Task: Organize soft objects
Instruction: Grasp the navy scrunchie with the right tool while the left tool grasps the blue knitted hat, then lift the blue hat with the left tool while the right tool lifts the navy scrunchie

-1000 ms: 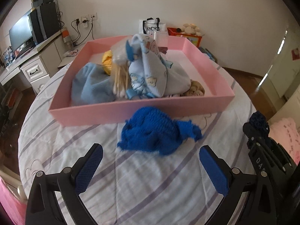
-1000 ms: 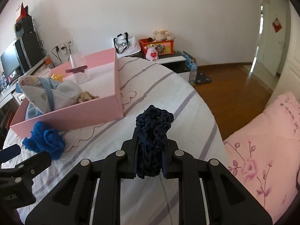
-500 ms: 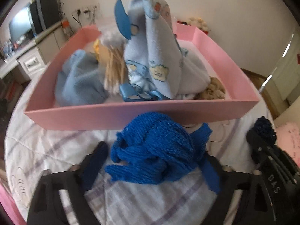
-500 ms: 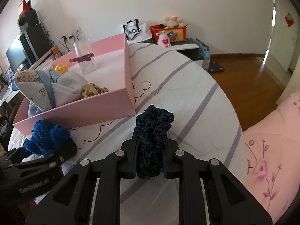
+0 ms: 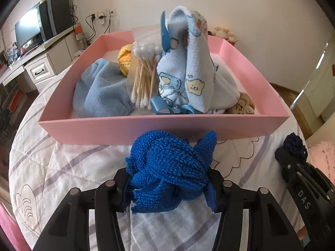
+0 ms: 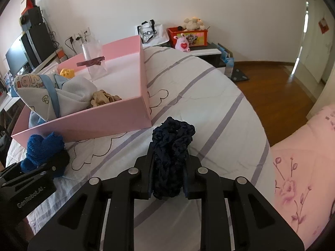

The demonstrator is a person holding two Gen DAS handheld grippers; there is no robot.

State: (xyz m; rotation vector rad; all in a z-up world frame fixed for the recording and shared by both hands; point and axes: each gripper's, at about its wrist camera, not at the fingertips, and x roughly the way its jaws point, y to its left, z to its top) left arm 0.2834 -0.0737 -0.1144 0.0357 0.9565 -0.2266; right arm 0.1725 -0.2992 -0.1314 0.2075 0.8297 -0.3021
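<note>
Now both my tongs are busy with knitwear in front of the pink box [image 5: 159,128].

My left gripper [image 5: 168,185] is closing its jaws around the bright blue knitted piece [image 5: 169,167], which bunches between the fingers on the striped quilt [image 5: 71,163], just short of the box's near wall. My right gripper [image 6: 167,181] is clamped narrow on the dark navy crocheted piece [image 6: 171,146], held upright above the quilt, beside the box's corner. Inside the box lie a pale blue fleece [image 5: 102,92], a bundle of cotton swabs [image 5: 144,73], a patterned baby cloth [image 5: 188,71] and a beige scrunchie [image 6: 104,99].
</note>
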